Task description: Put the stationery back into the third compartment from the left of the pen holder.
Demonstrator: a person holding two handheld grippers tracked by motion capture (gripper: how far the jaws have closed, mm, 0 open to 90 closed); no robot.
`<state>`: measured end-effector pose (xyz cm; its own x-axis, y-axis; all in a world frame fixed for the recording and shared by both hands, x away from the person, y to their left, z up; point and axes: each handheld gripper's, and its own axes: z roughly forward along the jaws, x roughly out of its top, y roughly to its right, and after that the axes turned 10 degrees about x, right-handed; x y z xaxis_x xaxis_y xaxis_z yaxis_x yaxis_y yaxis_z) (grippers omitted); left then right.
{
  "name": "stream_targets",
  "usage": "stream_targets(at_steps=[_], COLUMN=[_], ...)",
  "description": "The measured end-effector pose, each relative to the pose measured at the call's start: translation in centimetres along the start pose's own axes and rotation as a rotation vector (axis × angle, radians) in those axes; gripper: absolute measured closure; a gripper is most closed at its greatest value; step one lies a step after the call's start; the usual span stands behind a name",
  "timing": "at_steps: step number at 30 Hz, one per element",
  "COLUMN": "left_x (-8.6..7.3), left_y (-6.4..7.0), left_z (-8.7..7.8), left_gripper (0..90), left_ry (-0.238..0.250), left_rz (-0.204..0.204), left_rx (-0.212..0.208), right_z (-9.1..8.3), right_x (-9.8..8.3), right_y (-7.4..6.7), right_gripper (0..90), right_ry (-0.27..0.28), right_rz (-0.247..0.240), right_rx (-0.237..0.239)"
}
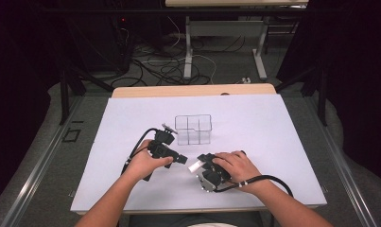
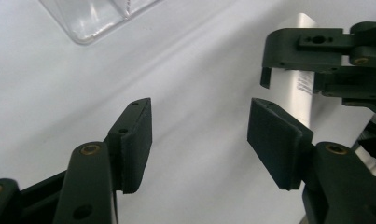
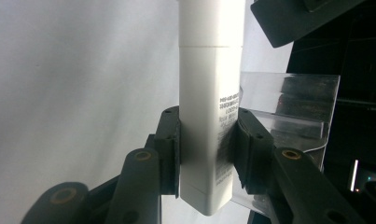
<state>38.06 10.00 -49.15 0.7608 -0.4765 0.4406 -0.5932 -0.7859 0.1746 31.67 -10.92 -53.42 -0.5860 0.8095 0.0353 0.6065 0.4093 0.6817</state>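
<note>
A white flat-sided tube [image 3: 209, 84] with a cap and small black print sits between the pads of my right gripper [image 3: 208, 140], which is shut on its lower half. From above, the tube [image 1: 195, 166] points left from the right gripper [image 1: 202, 163] near the table's front middle. My left gripper [image 2: 199, 126] stands open just left of it with nothing between its pads, and the tube [image 2: 303, 93] lies beyond its right jaw. In the high view the left gripper [image 1: 181, 159] faces the tube's capped end. A clear compartment box [image 1: 193, 129] stands behind both.
A white sheet [image 1: 254, 142] covers the tabletop, whose wooden far edge [image 1: 193, 91] shows behind it. The clear box's corner [image 2: 92, 16] lies ahead and left of the left gripper. Cables and table legs [image 1: 188, 52] are on the floor beyond.
</note>
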Motion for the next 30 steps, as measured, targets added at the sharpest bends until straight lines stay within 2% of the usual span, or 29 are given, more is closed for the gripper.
stream_targets(at_steps=[1,3,5,6,7,10,11,12,13,16,17,18,19,20,21,22,26,30], left_x=[-0.1,-0.3,-0.5,-0.6,-0.7,-1.0,-1.1,-1.2,-1.4,-1.7,-1.8,-1.9,-2.0,-2.1,-2.2,-2.3,-2.8,-3.2], left_y=[-0.1,-0.3,-0.4,-0.5,-0.6,-0.8,-0.9,-1.0,-1.1,-1.6,-1.7,-1.8,-2.1,-2.4,-2.6,-2.8,-3.3,-3.5], left_z=[0.0,0.0,-0.1,-0.1,-0.2,-0.2,-0.3,-0.2,-0.3,-0.5,-0.6,-0.6,-0.6,-0.7,-0.8,-0.9,-1.0,-1.0], left_gripper=[39.4,38.0,37.2,35.7,34.6,31.6,30.4,29.2,29.0,26.6,26.2,26.5,26.5,26.3,26.2,26.4,26.4,26.3], left_ry=[0.013,0.030,0.053,0.070,0.087,0.134,0.139,0.158,0.170,0.209,0.215,0.224,0.246,0.256,0.260,0.274,0.282,0.289], left_rz=[0.002,0.012,0.018,0.015,0.022,0.021,0.020,0.019,0.017,0.020,0.014,-0.006,-0.018,-0.025,-0.032,-0.037,-0.039,-0.044], left_rx=[0.009,0.033,0.051,0.057,0.063,0.078,0.088,0.101,0.105,0.123,0.125,0.108,0.077,0.063,0.057,0.051,0.078,0.084], right_z=[-0.1,-0.1,-0.2,-0.4,-0.4,-0.6,-0.6,-0.7,-0.8,-1.0,-1.2,-1.2,-1.2,-1.4,-1.5,-1.7,-2.0,-1.9], right_x=[-0.1,-0.2,-0.4,-0.5,-0.7,-1.0,-1.1,-1.2,-1.3,-1.5,-1.6,-1.8,-2.1,-2.3,-2.4,-2.7,-3.8,-5.0], right_y=[-0.1,0.1,0.2,0.2,0.4,0.7,0.8,0.8,1.0,1.2,1.5,1.5,1.8,1.9,2.0,2.4,3.3,4.3], right_gripper=[65.8,65.8,65.8,65.8,65.8,65.8,65.8,65.8,65.8,65.8,65.8,65.8,65.8,65.8,65.8,65.8,65.8,65.8], right_ry=[-0.003,0.011,0.026,0.013,0.028,0.033,0.055,0.060,0.064,0.092,0.098,0.132,0.153,0.156,0.167,0.182,0.281,0.358], right_rz=[0.022,0.020,0.058,0.096,0.085,0.133,0.143,0.178,0.179,0.246,0.254,0.308,0.331,0.383,0.411,0.429,0.581,0.696], right_rx=[-0.004,-0.011,-0.030,-0.011,-0.022,-0.046,-0.067,-0.080,-0.084,-0.100,-0.087,-0.103,-0.106,-0.094,-0.111,-0.100,-0.112,-0.124])
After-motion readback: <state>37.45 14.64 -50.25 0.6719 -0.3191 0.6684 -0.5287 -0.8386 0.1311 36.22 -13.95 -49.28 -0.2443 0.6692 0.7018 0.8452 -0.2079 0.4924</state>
